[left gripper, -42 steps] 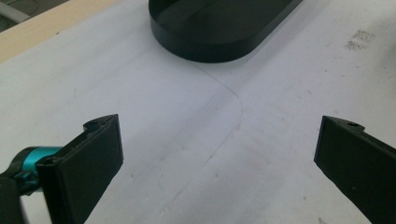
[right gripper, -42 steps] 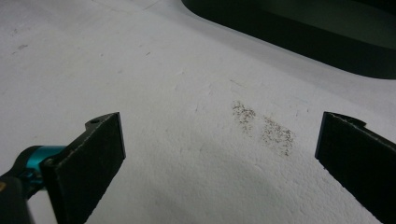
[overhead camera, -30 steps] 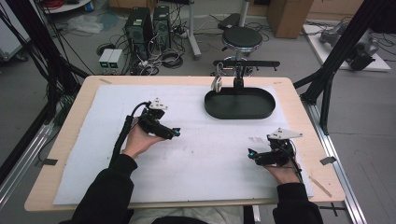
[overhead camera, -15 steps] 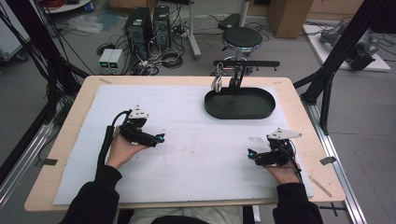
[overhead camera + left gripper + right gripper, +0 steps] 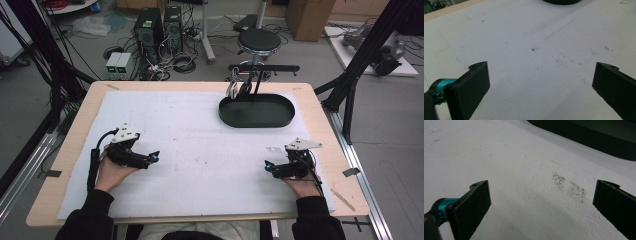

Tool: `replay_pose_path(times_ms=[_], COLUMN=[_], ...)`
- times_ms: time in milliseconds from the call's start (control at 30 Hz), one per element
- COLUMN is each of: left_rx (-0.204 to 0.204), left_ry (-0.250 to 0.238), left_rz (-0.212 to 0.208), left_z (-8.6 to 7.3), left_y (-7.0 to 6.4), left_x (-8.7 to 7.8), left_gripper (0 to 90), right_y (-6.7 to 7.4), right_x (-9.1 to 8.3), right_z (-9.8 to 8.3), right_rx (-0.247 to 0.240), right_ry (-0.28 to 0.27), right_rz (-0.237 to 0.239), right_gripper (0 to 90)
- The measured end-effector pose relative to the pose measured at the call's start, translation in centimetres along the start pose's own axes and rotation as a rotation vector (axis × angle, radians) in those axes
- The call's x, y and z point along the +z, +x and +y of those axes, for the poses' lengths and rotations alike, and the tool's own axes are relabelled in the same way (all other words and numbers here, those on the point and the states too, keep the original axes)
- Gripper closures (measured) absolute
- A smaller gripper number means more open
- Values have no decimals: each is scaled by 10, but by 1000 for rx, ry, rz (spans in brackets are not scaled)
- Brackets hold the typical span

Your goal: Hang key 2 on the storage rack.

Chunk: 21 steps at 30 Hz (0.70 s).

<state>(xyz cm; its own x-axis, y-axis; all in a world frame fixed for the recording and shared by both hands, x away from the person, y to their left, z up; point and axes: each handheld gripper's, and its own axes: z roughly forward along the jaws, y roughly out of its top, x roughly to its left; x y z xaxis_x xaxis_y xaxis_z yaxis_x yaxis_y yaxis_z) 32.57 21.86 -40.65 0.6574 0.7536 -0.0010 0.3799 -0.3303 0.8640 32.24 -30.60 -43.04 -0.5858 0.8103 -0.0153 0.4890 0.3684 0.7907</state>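
Observation:
My left gripper (image 5: 154, 157) rests low over the white sheet (image 5: 200, 145) at the table's left, held in a hand, jaws wide apart with nothing between them (image 5: 541, 82). At the right front, my right gripper (image 5: 268, 165) sits close to the sheet, also open and empty (image 5: 541, 202). A black oval tray (image 5: 256, 111) stands at the back right; its dark wall (image 5: 584, 135) fills the top of the right gripper view, and its edge (image 5: 561, 2) peeks in at the top of the left gripper view.
A black stand with hanging metal hooks (image 5: 239, 86) rises at the tray's far rim. Wooden table edge (image 5: 65, 150) borders the sheet. Black frame posts (image 5: 350, 95) stand at the right; a stool (image 5: 259, 41), computers and cables lie on the floor beyond.
My left gripper has drawn back toward the left front of the table and lowered. The right gripper has stayed in place.

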Motion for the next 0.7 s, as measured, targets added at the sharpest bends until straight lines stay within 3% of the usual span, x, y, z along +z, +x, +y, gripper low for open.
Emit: replay_pose_path(times_ms=[300,467,700], left_rx=[-20,-63,-120], left_ry=[-119,-137,-201], left_rz=[5,66,126], left_z=[-28,-46,-57], left_y=[6,15,22], left_x=[-31,-48,-68], left_gripper=[17,17,17], right_y=[2,2,2], right_x=[0,0,0], right_z=[0,0,1], right_rx=[-1,-5,-3], right_ry=[7,0,-5], right_rz=[7,6,10], right_gripper=[7,7,7])
